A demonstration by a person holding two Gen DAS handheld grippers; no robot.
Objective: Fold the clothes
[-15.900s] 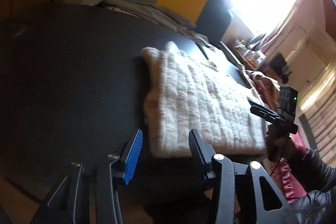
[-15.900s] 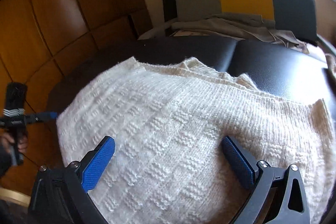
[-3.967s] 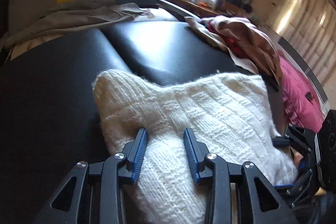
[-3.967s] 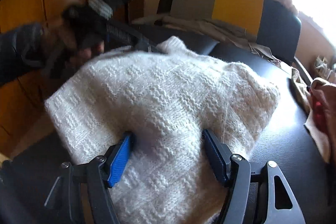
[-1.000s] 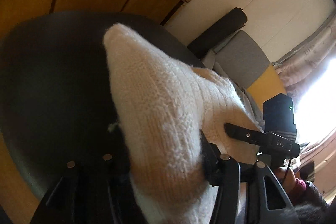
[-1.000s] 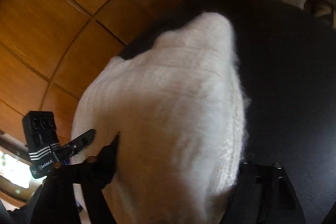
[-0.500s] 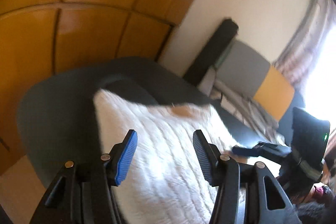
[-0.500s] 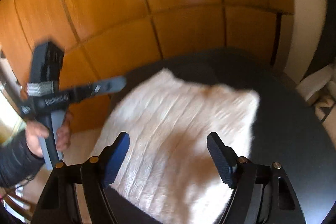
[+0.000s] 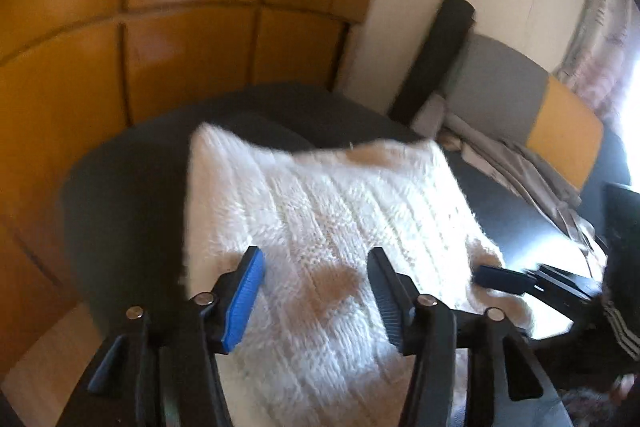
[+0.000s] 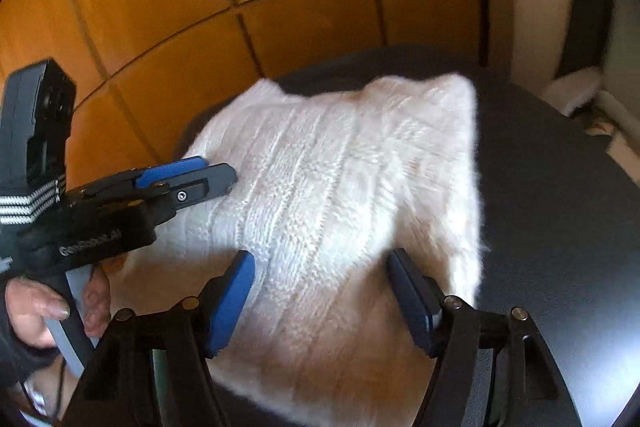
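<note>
A folded white knit sweater (image 9: 320, 227) lies flat on the black padded surface (image 9: 120, 195); it also shows in the right wrist view (image 10: 340, 195). My left gripper (image 9: 316, 291) is open and empty, its fingers just above the sweater's near part. My right gripper (image 10: 324, 295) is open and empty over the sweater's near edge. In the right wrist view the left gripper (image 10: 188, 175) reaches in from the left, held by a hand. In the left wrist view the right gripper's fingertip (image 9: 500, 277) shows at the sweater's right edge.
Orange wood panel wall (image 9: 160, 7) stands behind the black surface (image 10: 560, 207). A grey, yellow and dark cushion (image 9: 532, 107) with rumpled grey cloth (image 9: 520, 167) lies at the far right. A black bolster (image 9: 440, 55) leans on the white wall.
One second ago both grippers held the sweater raised. Now both are open and the sweater lies flat on the black surface. Both grippers have drawn back slightly.
</note>
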